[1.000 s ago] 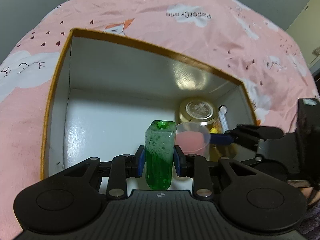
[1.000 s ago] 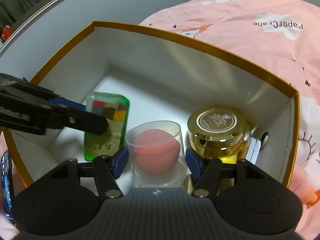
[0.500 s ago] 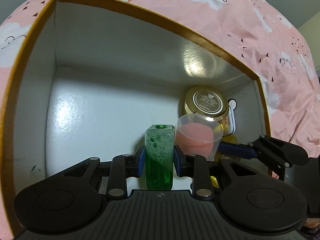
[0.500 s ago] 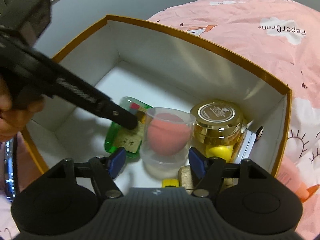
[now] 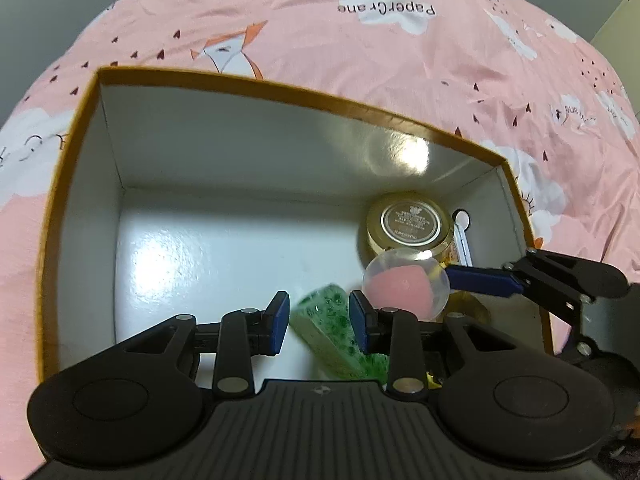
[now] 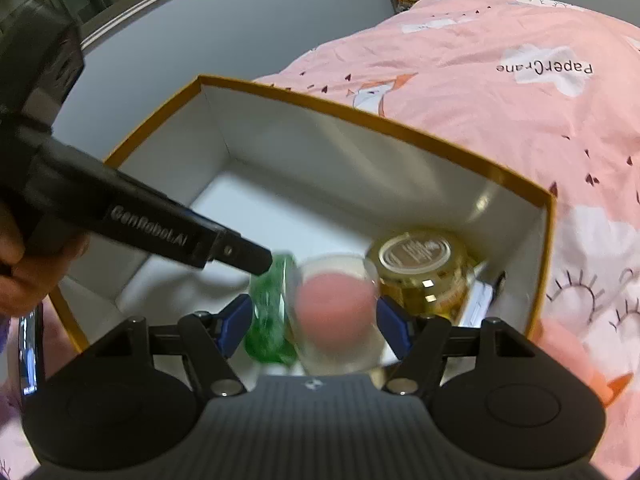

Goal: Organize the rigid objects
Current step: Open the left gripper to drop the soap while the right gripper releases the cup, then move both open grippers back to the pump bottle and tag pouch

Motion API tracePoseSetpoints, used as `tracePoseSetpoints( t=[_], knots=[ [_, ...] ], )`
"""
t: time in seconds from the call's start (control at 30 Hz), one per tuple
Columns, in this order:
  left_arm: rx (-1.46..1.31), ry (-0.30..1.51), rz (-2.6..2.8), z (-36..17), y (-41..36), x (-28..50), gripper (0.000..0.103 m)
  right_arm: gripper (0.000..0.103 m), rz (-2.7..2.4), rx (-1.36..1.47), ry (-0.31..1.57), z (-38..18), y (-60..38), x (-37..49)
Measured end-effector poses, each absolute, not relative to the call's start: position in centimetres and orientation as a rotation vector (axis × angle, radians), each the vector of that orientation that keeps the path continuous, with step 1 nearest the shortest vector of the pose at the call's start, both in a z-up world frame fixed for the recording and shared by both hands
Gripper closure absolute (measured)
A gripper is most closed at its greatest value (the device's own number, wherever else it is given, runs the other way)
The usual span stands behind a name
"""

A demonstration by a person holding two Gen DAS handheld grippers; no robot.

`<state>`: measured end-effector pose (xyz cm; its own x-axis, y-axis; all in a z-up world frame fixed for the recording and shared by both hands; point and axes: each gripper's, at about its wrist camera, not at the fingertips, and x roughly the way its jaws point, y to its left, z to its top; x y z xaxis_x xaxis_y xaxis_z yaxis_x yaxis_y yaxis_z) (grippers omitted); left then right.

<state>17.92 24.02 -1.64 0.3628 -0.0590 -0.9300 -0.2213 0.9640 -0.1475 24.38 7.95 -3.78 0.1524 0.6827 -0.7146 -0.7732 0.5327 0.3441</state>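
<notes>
Low in the frame, the left gripper [image 5: 318, 322] stands with jaws wide around the tilted green bottle [image 5: 334, 332] inside the box [image 5: 80, 184]. The right gripper [image 6: 314, 320] also looks spread, flanking the clear cup [image 6: 336, 308]. The leaning bottle could topple against the cup.

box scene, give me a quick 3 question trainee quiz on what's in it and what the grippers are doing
1. True or false: the left gripper is clamped on the green bottle.
2. What sits inside the clear cup? A) yellow ball B) pink sponge C) nothing
3. Fill in: the gold-lidded jar stands in the box's far ____ corner in the left wrist view.

Key: 1 false, its jaws stand apart around the tilted bottle. 2 B. 3 right.
</notes>
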Motion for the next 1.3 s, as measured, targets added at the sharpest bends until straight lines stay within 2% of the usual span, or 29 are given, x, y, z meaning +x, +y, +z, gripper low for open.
tracePoseSetpoints(
  t=[0.1, 0.23, 0.4, 0.63, 0.87, 0.9, 1.0, 1.13, 1.3],
  knots=[
    [-0.273, 1.190, 0.106, -1.4, 23.9, 17.7, 0.065, 0.036, 1.029, -0.108, 0.963, -3.9, 8.5, 24.9],
    [-0.268, 1.179, 0.102, -1.4, 23.7, 17.4, 0.065, 0.053, 0.992, -0.110, 0.987, -4.3, 7.9, 25.1],
    [-0.270, 1.181, 0.074, -1.6, 22.9, 17.4, 0.065, 0.060, 0.982, -0.107, 1.018, -5.0, 6.6, 24.8],
    [-0.197, 1.143, 0.067, -0.6, 21.0, 17.4, 0.065, 0.061, 0.976, -0.134, 1.017, -4.8, 6.4, 24.4],
    [-0.151, 1.039, -0.071, 2.0, 17.9, 16.6, 0.065, 0.060, 0.952, -0.019, 0.900, -1.4, 2.4, 23.4],
    [-0.137, 1.018, -0.096, 2.4, 17.3, 16.4, 0.065, 0.059, 0.939, 0.001, 0.880, -0.9, 1.5, 23.3],
    [-0.085, 0.975, -0.190, 3.4, 15.1, 16.1, 0.065, 0.046, 0.885, 0.055, 0.815, 0.6, -1.9, 22.7],
    [-0.015, 0.954, -0.285, 3.9, 11.9, 16.0, 0.065, 0.046, 0.777, 0.104, 0.778, 1.5, -6.1, 22.2],
    [0.089, 0.953, -0.390, 3.5, 7.8, 15.5, 0.065, 0.047, 0.669, 0.163, 0.837, -0.5, -10.5, 21.7]
  ],
)
